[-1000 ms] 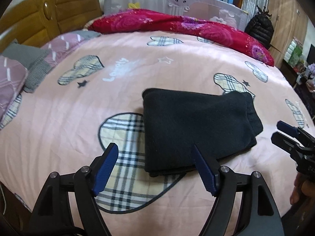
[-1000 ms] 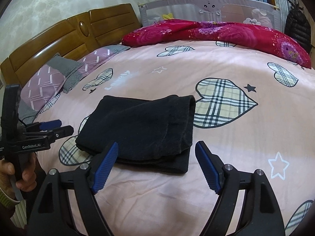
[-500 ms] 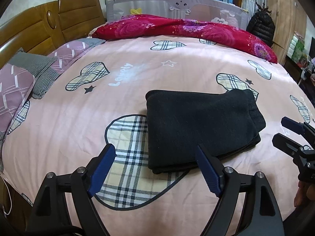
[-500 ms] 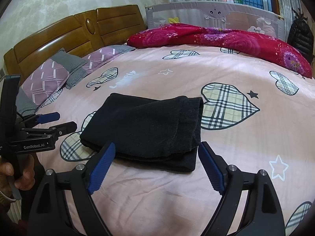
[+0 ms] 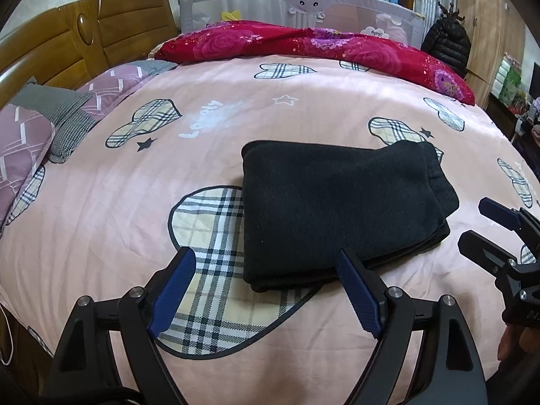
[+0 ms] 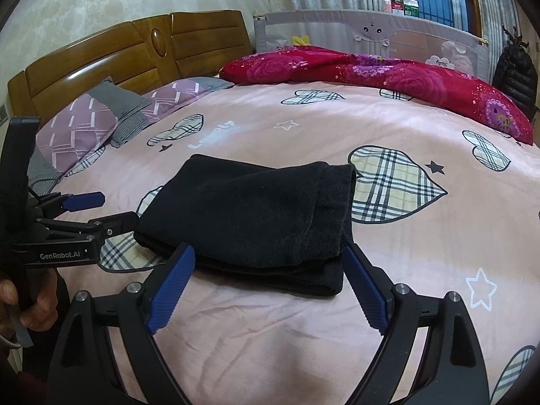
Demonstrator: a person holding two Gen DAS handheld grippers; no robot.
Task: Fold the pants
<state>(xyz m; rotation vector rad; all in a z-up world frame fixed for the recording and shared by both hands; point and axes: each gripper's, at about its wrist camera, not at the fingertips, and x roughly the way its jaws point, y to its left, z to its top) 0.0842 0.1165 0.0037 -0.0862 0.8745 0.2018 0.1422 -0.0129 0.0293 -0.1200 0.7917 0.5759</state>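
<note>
The pants (image 5: 341, 212) lie folded into a black bundle on the pink bed cover (image 5: 219, 128), and I see my left hand-held gripper (image 5: 266, 290) spread wide, my right hand-held gripper (image 6: 266, 276) opening, neither pinching anything.

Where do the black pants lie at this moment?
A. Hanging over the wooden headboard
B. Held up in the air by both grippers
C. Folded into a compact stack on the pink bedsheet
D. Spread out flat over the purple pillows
C: the black pants lie as a folded stack on the pink bedsheet, with neither gripper gripping them.
</note>
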